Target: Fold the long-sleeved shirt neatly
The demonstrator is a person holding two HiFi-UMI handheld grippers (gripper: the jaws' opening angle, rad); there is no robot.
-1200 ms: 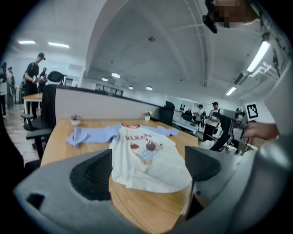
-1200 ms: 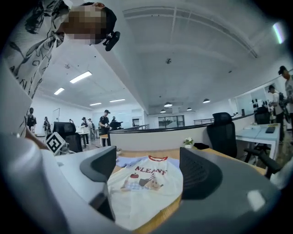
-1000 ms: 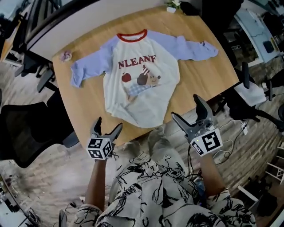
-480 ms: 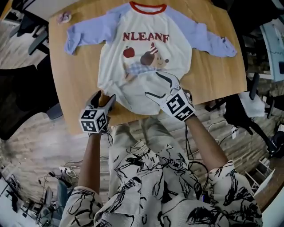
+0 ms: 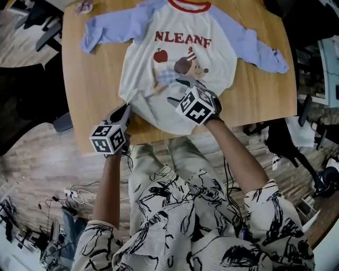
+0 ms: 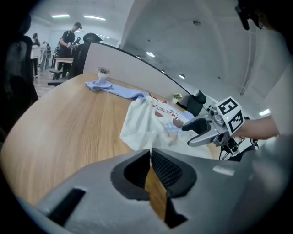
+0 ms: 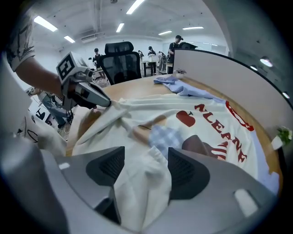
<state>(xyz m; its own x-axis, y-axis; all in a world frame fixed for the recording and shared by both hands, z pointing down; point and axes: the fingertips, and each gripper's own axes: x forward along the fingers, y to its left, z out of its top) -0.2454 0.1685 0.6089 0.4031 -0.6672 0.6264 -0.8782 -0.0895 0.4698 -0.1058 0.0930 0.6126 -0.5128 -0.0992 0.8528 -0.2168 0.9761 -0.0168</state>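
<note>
A cream shirt (image 5: pixel 177 58) with lilac sleeves, a red collar and red letters lies flat, chest up, on the wooden table (image 5: pixel 90 79). My left gripper (image 5: pixel 125 110) sits at the hem's near left corner. Its jaws have just been closing and now stand shut, and the cloth (image 7: pixel 206 128) is drawn in a ridge to its tip (image 7: pixel 109 103). In its own view the jaws (image 6: pixel 150 155) meet at the shirt's edge (image 6: pixel 142 123). My right gripper (image 5: pixel 179 91) points down onto the lower front. Its jaws (image 7: pixel 145 167) have been closing and still stand apart, with a raised fold between them.
A small pink thing (image 5: pixel 85 6) lies at the table's far left corner. A potted plant (image 6: pixel 102 73) stands by the grey partition (image 7: pixel 219 68) along the far edge. Black office chairs (image 5: pixel 21 79) stand left of the table, and cables lie on the floor.
My right gripper came down from off the table's near right edge onto the shirt's lower front, its jaws narrowing. My left gripper dropped to the hem corner and shut.
</note>
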